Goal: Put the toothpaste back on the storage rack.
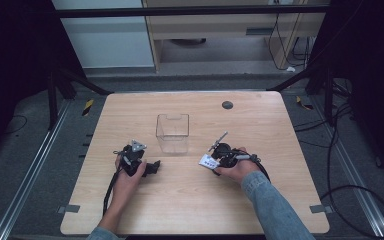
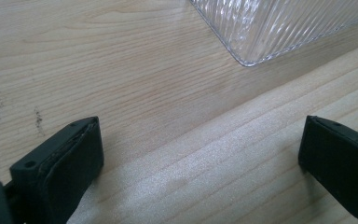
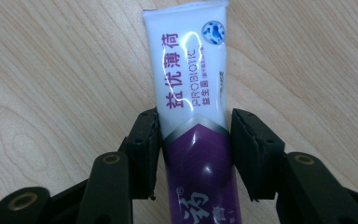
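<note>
The one tube [image 3: 193, 112] runs off the bottom of the right gripper view, its cap hidden; the right claw [image 3: 193, 149] has its jaws pressed on both sides. The left claw [image 2: 200, 154] gapes, holding nothing. One clear ribbed box [image 1: 172, 132] stands at twelve o'clock on the pale wooden bench [image 1: 260, 125]; grey floor lies beyond.

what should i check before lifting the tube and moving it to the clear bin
1. Right tool astride the toothpaste tube: ok, a jaw on each side.
2. Pads pressing on the tube: cannot tell; they sit at its edges, with a sliver of gap on one side.
3. Tube lying flat on the table: ok.
4. Clear bin upright with nothing seen inside: ok.
5. Left tool open and clear of the bin: ok.
6. Nothing on the table between tube and bin: ok.
</note>
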The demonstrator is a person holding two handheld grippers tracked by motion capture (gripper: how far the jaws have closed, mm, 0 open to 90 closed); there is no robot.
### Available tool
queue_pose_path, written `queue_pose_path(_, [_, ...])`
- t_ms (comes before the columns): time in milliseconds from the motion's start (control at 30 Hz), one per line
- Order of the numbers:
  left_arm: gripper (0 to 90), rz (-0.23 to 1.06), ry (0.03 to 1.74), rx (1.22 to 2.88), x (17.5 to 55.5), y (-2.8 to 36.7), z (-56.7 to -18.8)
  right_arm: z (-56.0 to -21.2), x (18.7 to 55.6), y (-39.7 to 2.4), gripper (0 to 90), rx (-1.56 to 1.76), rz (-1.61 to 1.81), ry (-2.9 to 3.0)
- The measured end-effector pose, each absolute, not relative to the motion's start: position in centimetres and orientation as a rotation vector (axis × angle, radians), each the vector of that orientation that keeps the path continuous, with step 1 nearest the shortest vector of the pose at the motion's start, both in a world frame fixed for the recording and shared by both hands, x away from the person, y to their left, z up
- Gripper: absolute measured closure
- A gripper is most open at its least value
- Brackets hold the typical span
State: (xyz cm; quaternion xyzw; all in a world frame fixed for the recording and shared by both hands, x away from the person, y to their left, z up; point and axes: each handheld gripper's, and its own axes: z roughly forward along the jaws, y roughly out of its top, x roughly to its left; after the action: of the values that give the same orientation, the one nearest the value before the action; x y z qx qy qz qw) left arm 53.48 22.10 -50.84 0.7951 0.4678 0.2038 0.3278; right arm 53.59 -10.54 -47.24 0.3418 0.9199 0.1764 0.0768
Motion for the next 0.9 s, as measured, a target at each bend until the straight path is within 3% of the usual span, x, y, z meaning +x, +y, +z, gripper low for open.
queue_pose_path(267, [0.0,0.534,1.225,2.082,53.48,22.10,-50.84,-47.17,53.65,-10.48,58.4,1.053,0.518,2.756])
queue_pose_path(667, [0.0,0.534,1.225,2.081,53.53,22.09,-50.84,-46.52,53.57,-10.62,75.2,1.098,0.512,2.730])
queue_pose_path(900, [0.0,0.534,1.225,2.081,53.53,22.09,-50.84,-46.36,53.62,-10.83,77.6,1.102,0.527,2.729])
